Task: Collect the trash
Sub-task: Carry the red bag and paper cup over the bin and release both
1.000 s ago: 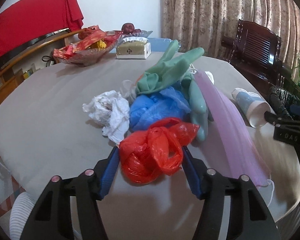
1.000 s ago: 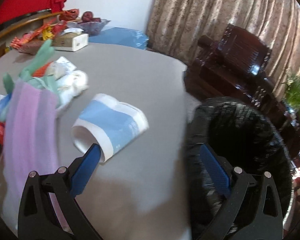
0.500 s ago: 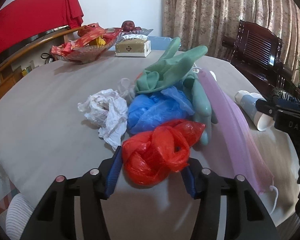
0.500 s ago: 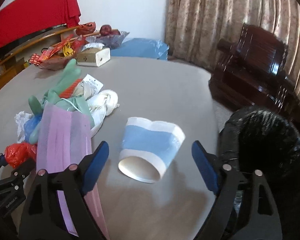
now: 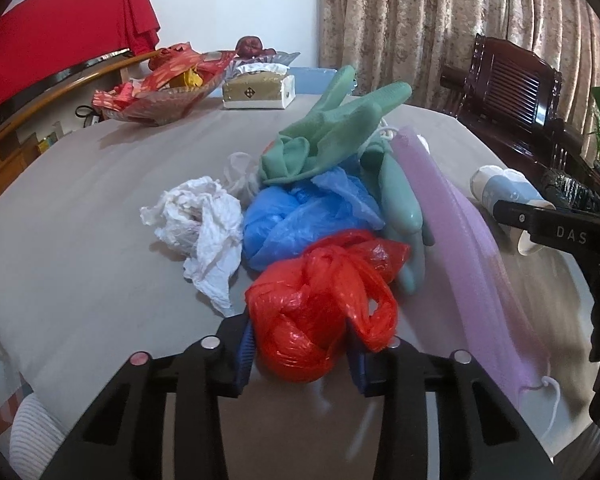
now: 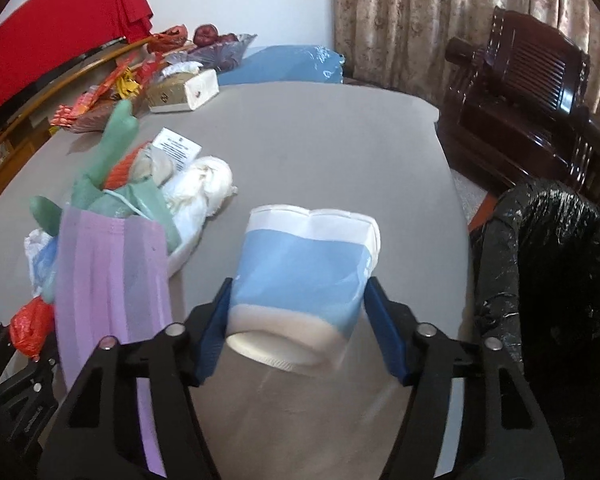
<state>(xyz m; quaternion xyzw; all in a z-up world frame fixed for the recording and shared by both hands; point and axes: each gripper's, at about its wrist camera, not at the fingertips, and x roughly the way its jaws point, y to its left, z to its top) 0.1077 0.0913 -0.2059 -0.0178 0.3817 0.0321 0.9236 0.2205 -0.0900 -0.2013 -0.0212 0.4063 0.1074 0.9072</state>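
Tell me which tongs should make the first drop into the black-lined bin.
Right. The right tongs, just closing, straddle the paper cup, right beside the bin. The left tongs pinch the red bag farther away, across the purple mask.

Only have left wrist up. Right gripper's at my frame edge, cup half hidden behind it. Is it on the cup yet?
Observer: Yes. The right gripper has the paper cup between its fingers, which have just been closing. Both pads look to touch its sides.
Operator: Cup orientation?
Observer: On its side, one end toward the camera. The far end is dented inward.
Operator: Where's the bin?
Observer: The black-lined bin stands off the table's right edge, right beside that gripper.
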